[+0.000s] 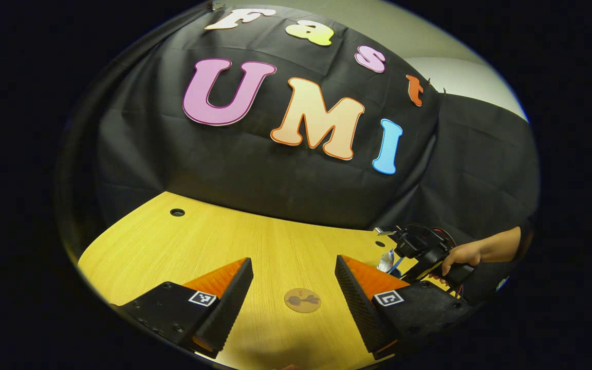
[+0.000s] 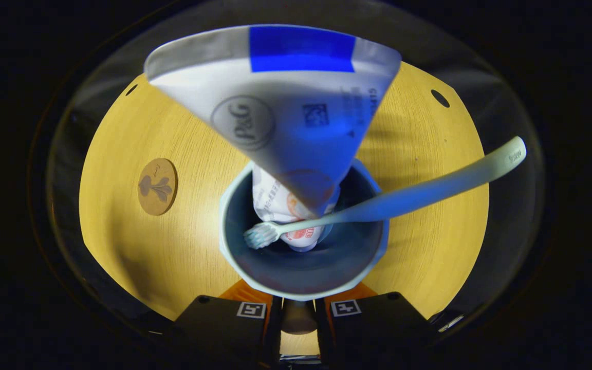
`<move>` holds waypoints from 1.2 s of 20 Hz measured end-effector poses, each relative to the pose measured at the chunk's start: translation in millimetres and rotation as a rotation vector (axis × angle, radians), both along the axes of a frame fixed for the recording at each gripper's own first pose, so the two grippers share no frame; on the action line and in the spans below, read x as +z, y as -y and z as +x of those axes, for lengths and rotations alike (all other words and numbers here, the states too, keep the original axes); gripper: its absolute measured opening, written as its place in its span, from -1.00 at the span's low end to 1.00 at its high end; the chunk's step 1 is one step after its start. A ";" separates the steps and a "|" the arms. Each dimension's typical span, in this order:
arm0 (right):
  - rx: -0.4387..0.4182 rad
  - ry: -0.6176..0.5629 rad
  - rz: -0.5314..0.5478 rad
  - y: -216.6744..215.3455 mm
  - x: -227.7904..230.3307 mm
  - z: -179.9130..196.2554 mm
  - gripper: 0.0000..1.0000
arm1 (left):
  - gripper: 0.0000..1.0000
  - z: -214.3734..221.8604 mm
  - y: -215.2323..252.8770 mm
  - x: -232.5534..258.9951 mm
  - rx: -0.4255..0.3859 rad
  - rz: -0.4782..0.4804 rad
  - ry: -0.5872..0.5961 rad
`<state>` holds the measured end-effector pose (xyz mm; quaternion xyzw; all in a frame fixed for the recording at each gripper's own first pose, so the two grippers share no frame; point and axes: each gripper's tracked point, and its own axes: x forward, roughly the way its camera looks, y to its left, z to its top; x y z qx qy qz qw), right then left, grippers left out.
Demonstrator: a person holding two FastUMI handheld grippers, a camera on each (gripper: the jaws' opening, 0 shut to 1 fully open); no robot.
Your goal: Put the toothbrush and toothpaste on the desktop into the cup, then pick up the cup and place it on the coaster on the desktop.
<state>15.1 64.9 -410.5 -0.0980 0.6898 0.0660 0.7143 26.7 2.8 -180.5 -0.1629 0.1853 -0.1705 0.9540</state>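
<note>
Cup already loaded: toothpaste standing cap-down inside, crimped end fanning out toward 12 o'clock; toothbrush leaning across the rim, bristles down in the bowl at 9 o'clock, handle sticking out toward 2 o'clock. Probably dropped in that way so both stay put while the cup travels.

Right gripper looking straight down, fingers drawn close together on a small tab or handle at the cup's near rim, 6 o'clock; clamped on the cup, as far as can be judged. Gripping at the rim keeps clear of the contents. Whether lifted off the desk or resting on it, hard to tell. Coaster at 9 o'clock from the cup, near but apart, nothing on it.

Left gripper idle, held low and level over the desk, fingers spread wide, nothing between them, coaster lying just ahead at 6 o'clock. Off at 3 o'clock, a hand on the other gripper's handle, wrist tipped down.

Remaining step, by judgement: carry the cup across and set it on the coaster.
</note>
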 end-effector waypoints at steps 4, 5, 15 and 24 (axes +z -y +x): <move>0.047 0.020 -0.034 4.9 -1.6 -0.8 -0.44 | 0.90 -1.7 -2.4 -2.0 0.001 -0.002 -0.003; 0.063 0.027 -0.044 6.2 -1.5 0.0 -0.37 | 0.90 -1.8 -3.2 -1.0 0.002 -0.002 -0.002; 0.116 0.082 -0.012 4.0 11.7 9.6 -0.37 | 0.89 -0.7 -13.2 -3.2 0.014 -0.004 -0.006; 0.193 0.078 0.030 2.4 16.6 18.1 -0.44 | 0.90 0.4 -36.8 -2.5 0.054 -0.001 -0.004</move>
